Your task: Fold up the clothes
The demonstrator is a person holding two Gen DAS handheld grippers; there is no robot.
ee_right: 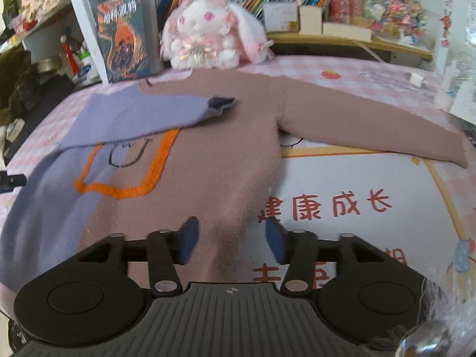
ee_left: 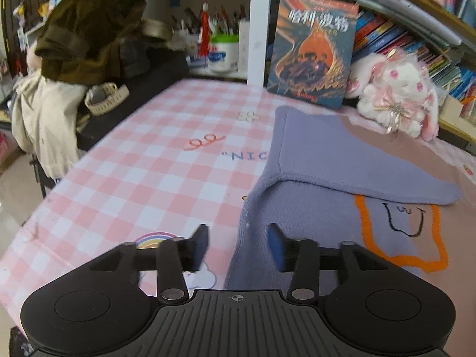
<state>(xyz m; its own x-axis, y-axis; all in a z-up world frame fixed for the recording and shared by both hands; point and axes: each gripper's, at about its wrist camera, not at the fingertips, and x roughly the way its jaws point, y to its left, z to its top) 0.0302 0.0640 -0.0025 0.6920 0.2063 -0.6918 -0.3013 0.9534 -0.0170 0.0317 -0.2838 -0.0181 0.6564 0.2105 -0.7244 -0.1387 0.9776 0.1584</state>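
Observation:
A sweater, half lavender and half dusty pink with an orange outline on the chest, lies flat on the table [ee_right: 208, 160]. Its lavender sleeve [ee_right: 142, 113] is folded across the chest, cuff near the middle. The pink sleeve [ee_right: 372, 128] stretches out to the right. In the left wrist view the lavender side [ee_left: 312, 208] fills the right half. My left gripper [ee_left: 238, 244] is open just above the sweater's left hem edge. My right gripper [ee_right: 230, 238] is open over the lower right hem, nothing between its fingers.
A pink checked tablecloth [ee_left: 148, 172] covers the table. At the back stand a book [ee_left: 312, 50], a white plush rabbit [ee_right: 208, 35] and shelves of books. A chair piled with clothes [ee_left: 74, 59] is at the left. A printed mat [ee_right: 357, 202] lies on the right.

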